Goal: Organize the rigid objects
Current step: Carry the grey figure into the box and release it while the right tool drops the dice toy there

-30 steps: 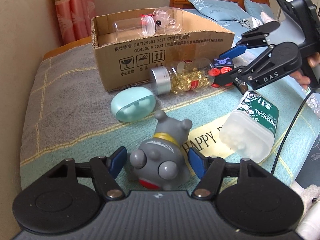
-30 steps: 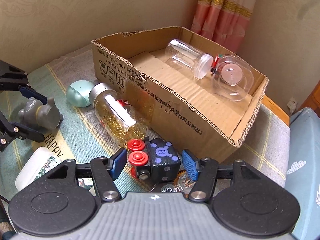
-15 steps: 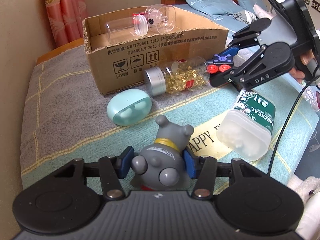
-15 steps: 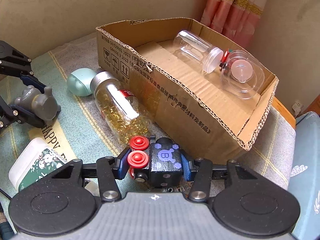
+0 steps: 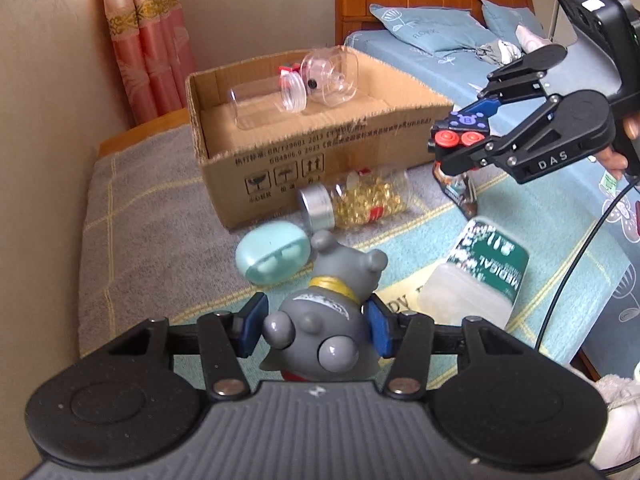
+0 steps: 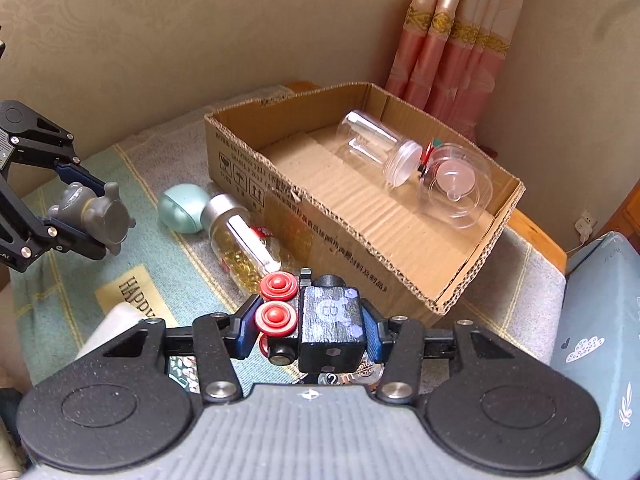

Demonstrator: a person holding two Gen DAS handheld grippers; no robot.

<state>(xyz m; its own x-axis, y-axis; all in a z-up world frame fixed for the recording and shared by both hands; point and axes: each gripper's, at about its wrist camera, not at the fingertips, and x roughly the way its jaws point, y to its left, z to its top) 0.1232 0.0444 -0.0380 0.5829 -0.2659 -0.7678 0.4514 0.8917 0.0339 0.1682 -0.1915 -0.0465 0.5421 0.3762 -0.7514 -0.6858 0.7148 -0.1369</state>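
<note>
My left gripper (image 5: 314,326) is shut on a grey toy figure (image 5: 324,324) and holds it above the bedspread; both also show in the right wrist view, the gripper (image 6: 86,216) and the figure (image 6: 94,212). My right gripper (image 6: 306,330) is shut on a black toy block with red wheels (image 6: 320,322), lifted in front of the cardboard box (image 6: 328,224). In the left wrist view the right gripper (image 5: 466,136) holds the block (image 5: 460,132) right of the box (image 5: 320,156). Two clear plastic jars (image 6: 404,164) lie inside the box.
On the bedspread lie a bottle of yellow capsules (image 5: 356,200), a mint green oval case (image 5: 272,254), a white bottle with a green label (image 5: 480,276) and a small packet (image 5: 460,196). Blue pillows (image 5: 424,32) lie behind. A wall and a pink curtain (image 6: 452,56) stand beyond the box.
Both grippers have closed on their objects and lifted them: the left on the grey figure, the right on the black block, which now hangs higher beside the box.
</note>
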